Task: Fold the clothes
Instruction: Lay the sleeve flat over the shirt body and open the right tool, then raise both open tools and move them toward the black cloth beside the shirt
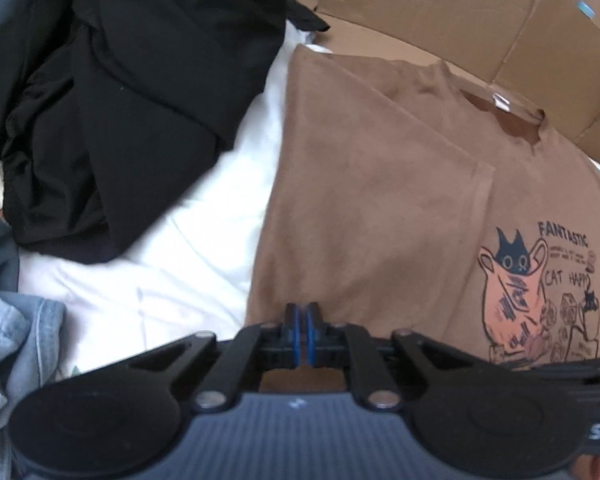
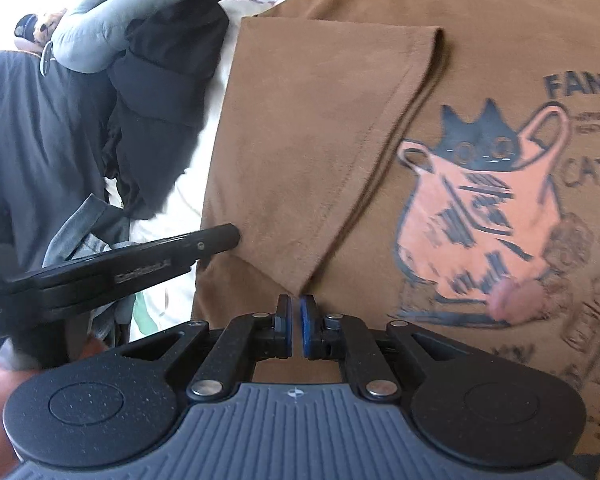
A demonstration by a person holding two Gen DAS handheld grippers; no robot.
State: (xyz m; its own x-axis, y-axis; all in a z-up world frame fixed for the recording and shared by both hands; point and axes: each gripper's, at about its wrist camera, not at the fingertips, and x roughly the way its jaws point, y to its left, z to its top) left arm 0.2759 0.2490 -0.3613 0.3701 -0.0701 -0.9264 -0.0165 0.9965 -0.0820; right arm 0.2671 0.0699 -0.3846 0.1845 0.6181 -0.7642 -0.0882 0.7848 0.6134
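A: Starting at the left, what lies beside the work?

B: A heap of black clothing sits on the white bed sheet, with a bit of denim at the near left edge; they look like pieces waiting their turn, pushed aside so the shirt has flat room.

A: And the left gripper?

B: Its jaws are clenched with no cloth visibly between them; it hovers over the near left part of the brown T-shirt; from the right wrist view its arm reaches in from the left, its tip at the shirt's folded left edge, probably to steady or smooth that edge.

A: Where does the shirt lie?

B: Spread face up on the sheet, cat print showing, collar toward the cardboard at the far side; the left sleeve is folded inward across the chest, which suggests the first side fold is done.

A: And further right?

B: The right gripper is closed to a sliver and empty; it points down at the sleeve's lower corner, likely placed to press the fold flat.
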